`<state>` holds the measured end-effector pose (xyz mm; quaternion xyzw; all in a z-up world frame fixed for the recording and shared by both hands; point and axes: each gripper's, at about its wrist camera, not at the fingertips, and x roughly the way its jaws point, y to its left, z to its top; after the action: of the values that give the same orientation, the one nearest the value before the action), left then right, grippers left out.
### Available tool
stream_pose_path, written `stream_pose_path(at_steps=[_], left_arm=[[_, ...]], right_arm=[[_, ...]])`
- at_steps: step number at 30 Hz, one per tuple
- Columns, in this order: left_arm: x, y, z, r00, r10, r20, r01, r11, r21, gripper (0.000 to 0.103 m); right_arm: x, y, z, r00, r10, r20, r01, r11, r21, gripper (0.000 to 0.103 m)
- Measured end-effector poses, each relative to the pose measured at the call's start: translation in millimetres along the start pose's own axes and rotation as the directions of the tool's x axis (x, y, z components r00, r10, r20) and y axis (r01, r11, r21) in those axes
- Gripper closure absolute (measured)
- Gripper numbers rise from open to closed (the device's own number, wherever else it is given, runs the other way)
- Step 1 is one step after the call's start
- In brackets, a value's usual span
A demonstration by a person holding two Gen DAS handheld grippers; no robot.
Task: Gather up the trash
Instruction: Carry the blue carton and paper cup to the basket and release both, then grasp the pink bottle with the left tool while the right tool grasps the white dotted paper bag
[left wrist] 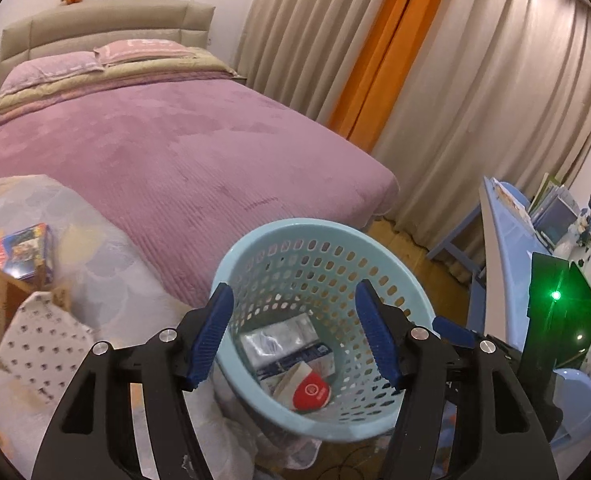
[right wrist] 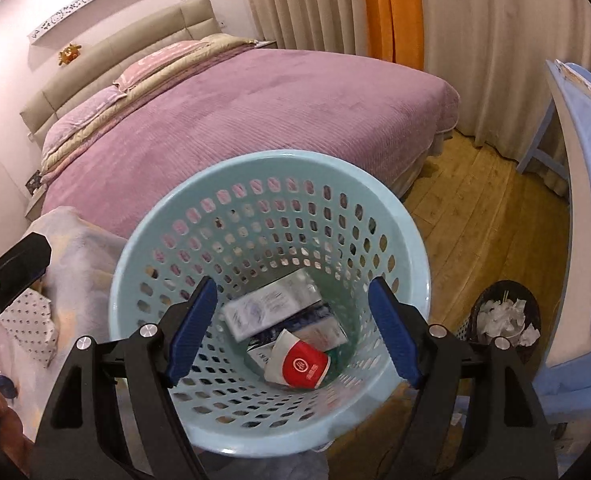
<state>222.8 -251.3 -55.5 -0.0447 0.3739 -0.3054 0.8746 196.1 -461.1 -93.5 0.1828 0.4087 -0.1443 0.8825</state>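
Both grippers hang over the basket [right wrist: 271, 280]: the left gripper [left wrist: 295, 336] gapes, empty, as does the right gripper [right wrist: 293, 328], likely just after drops. Trash [right wrist: 295, 332] lies at the bottom. More boxes [left wrist: 23, 256] wait far left, by the bed [left wrist: 183, 152].

Purple bed [left wrist: 167, 148], beige curtains [left wrist: 475, 92], blue desk [right wrist: 583, 184].

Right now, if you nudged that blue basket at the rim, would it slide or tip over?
Probably tip. The basket looks like thin plastic full of holes, so likely light. It seems taller than its base is wide, narrowing downward. Only a few cartons and a crushed red cup weigh its bottom, so a rim push might rock it easily.
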Motion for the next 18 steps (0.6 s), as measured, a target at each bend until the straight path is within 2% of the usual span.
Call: stream_pose_path(at_steps=[4,10,14,18], left_arm=[[-25.5,6.8,-2.0,0.999,0.020,0.037,-0.020,1.000,0.004,0.041],[-70.6,24.8,-8.4,0.992,0.099,0.081,-0.098,0.995,-0.014,0.041],[-104.5,45.8,-18.0,0.973,0.205,0.105,-0.203,0.979,-0.025,0.041],[-138.4,77.5,-29.9,0.950,0.291,0.114,-0.283,0.956,-0.083,0.040]], right_arm=[[-22.0,16.9,-3.9,0.999,0.026,0.038,-0.025,0.999,-0.041,0.029],[-57.2,55.2,-8.9,0.992,0.086,0.092,-0.076,0.991,-0.110,0.029],[-72.0,80.9,-13.9,0.986,0.135,0.101,-0.119,0.981,-0.151,0.029],[-80.4,112.6,-22.7,0.979,0.182,0.089,-0.161,0.966,-0.202,0.029]])
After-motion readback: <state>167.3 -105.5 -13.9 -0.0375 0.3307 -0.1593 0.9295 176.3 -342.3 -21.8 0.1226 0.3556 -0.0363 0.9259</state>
